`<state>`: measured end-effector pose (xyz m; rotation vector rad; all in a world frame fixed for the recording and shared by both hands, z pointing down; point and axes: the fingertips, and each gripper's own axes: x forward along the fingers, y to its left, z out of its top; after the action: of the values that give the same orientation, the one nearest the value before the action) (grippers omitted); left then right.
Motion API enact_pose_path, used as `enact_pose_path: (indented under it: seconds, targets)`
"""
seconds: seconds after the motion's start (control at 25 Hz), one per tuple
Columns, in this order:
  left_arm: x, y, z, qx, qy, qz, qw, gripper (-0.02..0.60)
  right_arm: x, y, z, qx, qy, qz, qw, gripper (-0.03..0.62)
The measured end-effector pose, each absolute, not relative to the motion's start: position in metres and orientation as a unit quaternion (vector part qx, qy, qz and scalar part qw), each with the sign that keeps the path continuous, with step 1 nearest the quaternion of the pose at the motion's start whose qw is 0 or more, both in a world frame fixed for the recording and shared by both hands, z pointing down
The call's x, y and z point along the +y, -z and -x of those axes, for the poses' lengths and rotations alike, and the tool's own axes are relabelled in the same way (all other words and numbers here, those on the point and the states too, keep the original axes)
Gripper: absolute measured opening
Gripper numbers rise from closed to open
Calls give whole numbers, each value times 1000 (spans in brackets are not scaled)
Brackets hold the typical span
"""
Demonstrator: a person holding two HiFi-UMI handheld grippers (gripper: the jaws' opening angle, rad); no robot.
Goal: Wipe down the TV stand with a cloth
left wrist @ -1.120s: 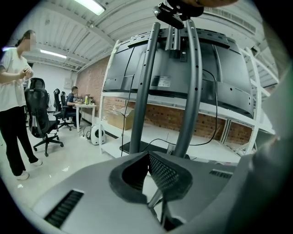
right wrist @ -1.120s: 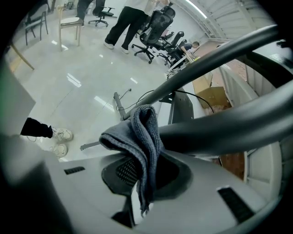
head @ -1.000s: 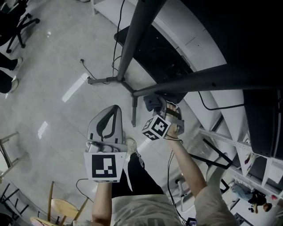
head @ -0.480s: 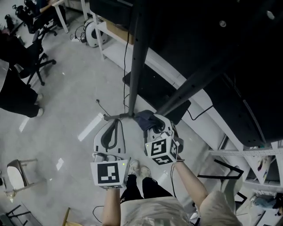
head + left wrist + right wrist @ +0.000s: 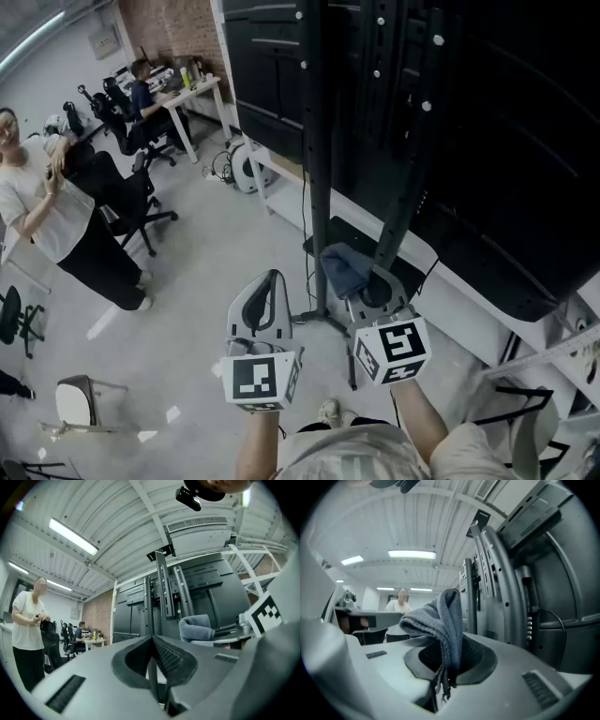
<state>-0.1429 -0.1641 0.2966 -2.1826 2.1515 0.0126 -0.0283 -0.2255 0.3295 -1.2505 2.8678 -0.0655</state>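
Here, the right gripper [image 5: 440, 682] clamps the grey cloth [image 5: 443, 616] between its jaws, near the upright post of the TV stand [image 5: 315, 141]. The left gripper [image 5: 153, 668] has its jaws together, holding nothing.

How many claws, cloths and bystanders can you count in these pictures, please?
Claws: 2 (left claw, shut and empty; right claw, shut on the cloth)
Cloths: 1 (grey cloth)
Bystanders: 2 (standing person; seated person at the far desk)
Total: 5
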Motion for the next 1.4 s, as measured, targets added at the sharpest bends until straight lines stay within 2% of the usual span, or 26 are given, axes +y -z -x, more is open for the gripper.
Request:
enact_pose_path:
  seconds: [0.24, 0.6, 0.76, 1.12, 1.4]
  targets:
    - [-148, -267, 130, 701, -8, 710, 74, 14, -202, -289, 12, 918, 69, 378, 97, 58]
    - [-149, -261, 132, 707, -19, 702, 82, 14, -201, -266, 15, 926, 61, 353, 119, 58]
    - [-155, -253, 141, 708, -13, 701, 91, 14, -214, -218, 34, 926, -25, 357, 118, 58]
    - [-186, -177, 161, 685, -30, 707, 173, 14, -280, -35, 102, 802, -365, 473, -5, 58]
    - [-203, -160, 179, 676, -49, 712, 182, 14, -350, 48, 132, 630, -519, 561, -137, 58]
